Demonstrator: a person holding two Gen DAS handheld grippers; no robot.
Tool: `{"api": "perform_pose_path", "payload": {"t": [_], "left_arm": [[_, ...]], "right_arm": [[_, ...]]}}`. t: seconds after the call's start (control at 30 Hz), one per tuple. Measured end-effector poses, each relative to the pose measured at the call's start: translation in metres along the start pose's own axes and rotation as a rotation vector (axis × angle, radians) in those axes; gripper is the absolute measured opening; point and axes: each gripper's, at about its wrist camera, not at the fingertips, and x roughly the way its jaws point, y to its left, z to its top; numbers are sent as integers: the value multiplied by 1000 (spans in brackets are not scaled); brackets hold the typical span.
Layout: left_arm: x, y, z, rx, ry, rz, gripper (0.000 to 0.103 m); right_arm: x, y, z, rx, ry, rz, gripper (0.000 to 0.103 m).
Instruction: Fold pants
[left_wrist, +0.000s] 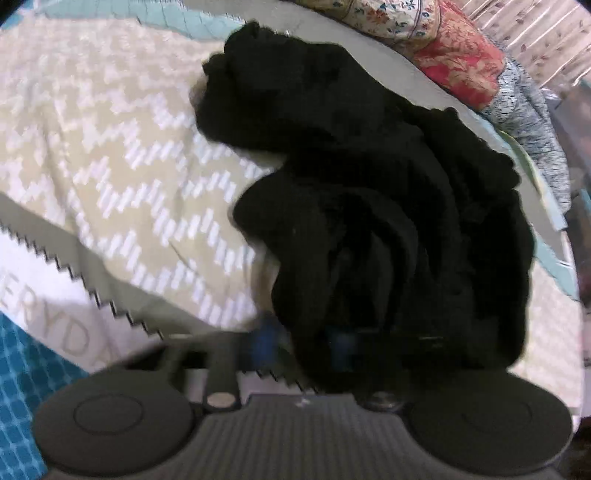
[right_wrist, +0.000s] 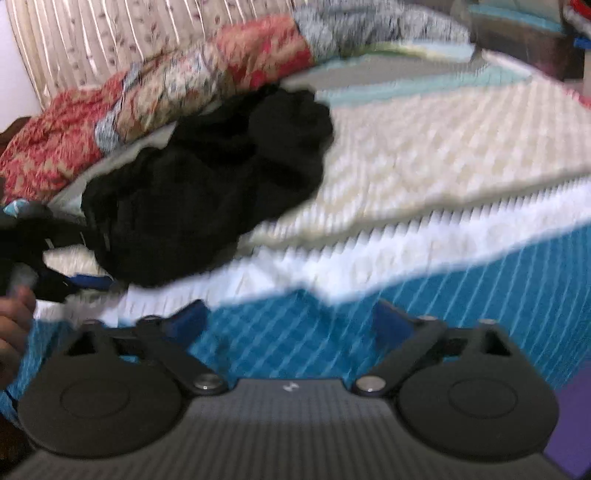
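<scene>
Black pants (left_wrist: 376, 192) lie bunched in a crumpled heap on the bedspread; they also show in the right wrist view (right_wrist: 207, 184) at the left. My left gripper (left_wrist: 303, 343) is at the heap's near edge, its blue-padded fingers closed into the black cloth, which covers the right finger. In the right wrist view the left gripper (right_wrist: 85, 273) shows at the left edge against the heap, with a hand behind it. My right gripper (right_wrist: 291, 314) is open and empty, over the blue part of the bedspread, short of the pants.
The bedspread (left_wrist: 110, 147) has beige zigzag, white and blue checked bands (right_wrist: 443, 295). A red floral quilt (right_wrist: 166, 85) and grey patterned bedding (left_wrist: 532, 122) are piled behind the pants, with a striped curtain (right_wrist: 92, 40) beyond.
</scene>
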Motion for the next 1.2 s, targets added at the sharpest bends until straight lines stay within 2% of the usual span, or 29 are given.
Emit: {"api": "perform_pose_path", "payload": {"t": [0.1,0.23,0.3,0.33,0.47,0.53,0.6,0.63,0.67,0.7,0.73,0.77,0.8,0.93,1.03,1.1,1.13,1.2], "left_arm": [[-28,0,-9,19,-35,-60,8],[-96,17,-39,81,-152,-132,8],[-121,38,-57,64,-180,-137,9],[-126,47,-66,47,-179,-134,9],[-113,74,-93,-16,-120,-63,10],[-97,82,-94,-79,-68,-81,10],[-91,78,-91,-84,-68,-60,19],[-89,75,-88,-74,-75,-41,27],[-87,72,-84,-71,-81,-30,43],[-87,71,-82,-73,-90,-35,50],[-85,68,-81,-78,-96,-45,54],[-83,67,-75,-86,-96,-53,60],[-82,68,-72,-93,-93,-60,62],[-73,70,-60,-124,-87,-74,62],[-82,81,-78,-128,-97,-85,62],[-87,83,-86,-128,-100,-80,55],[-86,83,-85,-127,-98,-80,53],[-87,87,-88,-130,-92,-87,44]], "right_arm": [[5,-2,28,-43,-58,-13,77],[26,1,73,-86,-116,-22,77],[42,3,91,-90,-116,-14,85],[54,5,99,-85,-120,-16,92],[104,-4,123,26,-56,-45,93],[136,-13,129,115,24,-38,93],[160,-20,128,184,108,-25,93],[164,-18,127,184,103,-43,93],[163,-13,127,155,85,-48,92],[163,-7,129,120,86,-41,91],[160,-3,132,97,89,-30,82],[161,-1,134,89,98,-16,67],[160,-2,136,95,108,4,62],[163,-10,140,188,137,46,62],[171,-13,138,256,175,75,59],[172,-8,137,226,192,66,20],[169,-6,138,228,190,67,14],[152,-7,142,250,137,92,13]]}}
